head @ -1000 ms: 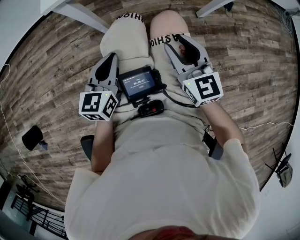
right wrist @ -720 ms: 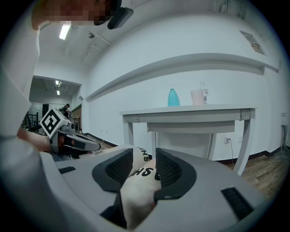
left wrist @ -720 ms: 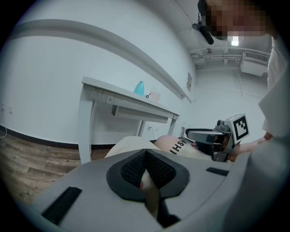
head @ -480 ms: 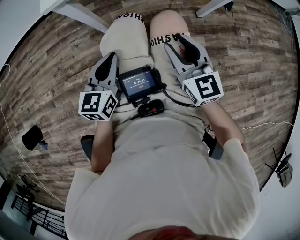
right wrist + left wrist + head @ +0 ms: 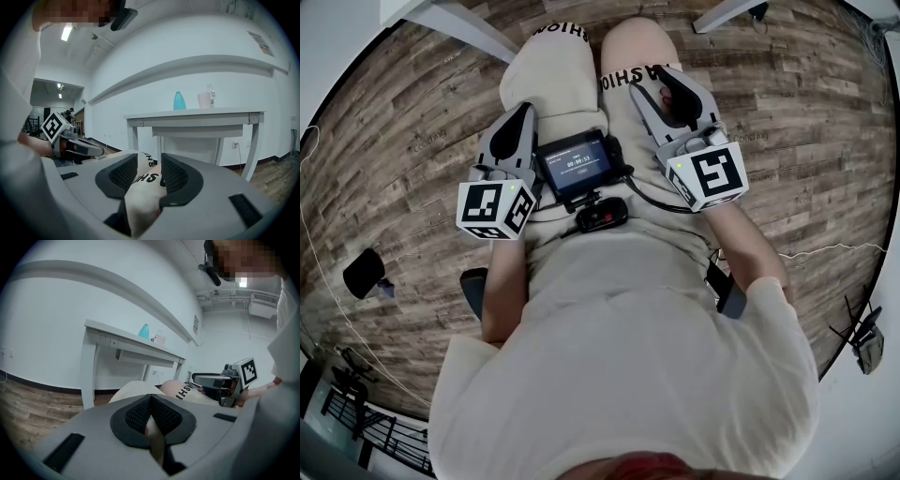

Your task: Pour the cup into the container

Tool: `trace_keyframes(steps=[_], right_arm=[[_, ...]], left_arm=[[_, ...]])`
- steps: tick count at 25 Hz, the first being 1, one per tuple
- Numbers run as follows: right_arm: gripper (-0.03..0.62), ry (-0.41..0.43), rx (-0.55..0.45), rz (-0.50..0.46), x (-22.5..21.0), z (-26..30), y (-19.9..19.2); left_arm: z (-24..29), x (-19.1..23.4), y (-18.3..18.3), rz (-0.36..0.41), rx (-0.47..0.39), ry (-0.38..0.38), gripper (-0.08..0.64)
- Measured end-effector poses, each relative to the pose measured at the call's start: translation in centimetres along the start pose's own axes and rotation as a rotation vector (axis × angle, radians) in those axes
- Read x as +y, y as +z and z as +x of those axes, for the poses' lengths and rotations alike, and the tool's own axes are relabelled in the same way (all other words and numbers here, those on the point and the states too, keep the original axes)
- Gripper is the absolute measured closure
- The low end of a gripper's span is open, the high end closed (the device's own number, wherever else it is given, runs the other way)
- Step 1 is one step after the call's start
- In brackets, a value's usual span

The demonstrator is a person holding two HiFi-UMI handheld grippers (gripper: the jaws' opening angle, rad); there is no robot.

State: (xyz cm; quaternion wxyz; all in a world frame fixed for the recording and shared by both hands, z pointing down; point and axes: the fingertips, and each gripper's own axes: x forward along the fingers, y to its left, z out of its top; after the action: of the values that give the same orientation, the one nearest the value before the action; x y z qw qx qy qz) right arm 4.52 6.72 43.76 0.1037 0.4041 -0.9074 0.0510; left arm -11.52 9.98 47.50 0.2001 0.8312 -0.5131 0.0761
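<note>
Almost nothing moves since the earlier frame: right gripper (image 5: 654,84) creeps slightly forward, toward the table (image 5: 197,114); left gripper (image 5: 523,114) stays put. Both grippers rest on the seated person's thighs, well apart from the table, in front of it and lower than its top. Left jaws are closed tip to tip, with nothing between them. Right jaws stand narrowly apart and empty; only trouser fabric shows through the gap. Cup (image 5: 204,100) stands upright on the table top, untouched. Teal container (image 5: 178,101) is also on the table, upright, just beside the cup. Small screen device (image 5: 575,165) sits on the lap, farther from the table than the jaw tips.
</note>
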Motion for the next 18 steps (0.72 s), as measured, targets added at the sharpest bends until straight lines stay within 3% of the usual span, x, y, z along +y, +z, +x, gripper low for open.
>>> trace_keyframes(steps=[18], right_arm=[[0.437, 0.002, -0.001, 0.000, 0.02, 0.02, -0.02]], left_arm=[[0.00, 0.03, -0.04, -0.001, 0.002, 0.001, 0.549]])
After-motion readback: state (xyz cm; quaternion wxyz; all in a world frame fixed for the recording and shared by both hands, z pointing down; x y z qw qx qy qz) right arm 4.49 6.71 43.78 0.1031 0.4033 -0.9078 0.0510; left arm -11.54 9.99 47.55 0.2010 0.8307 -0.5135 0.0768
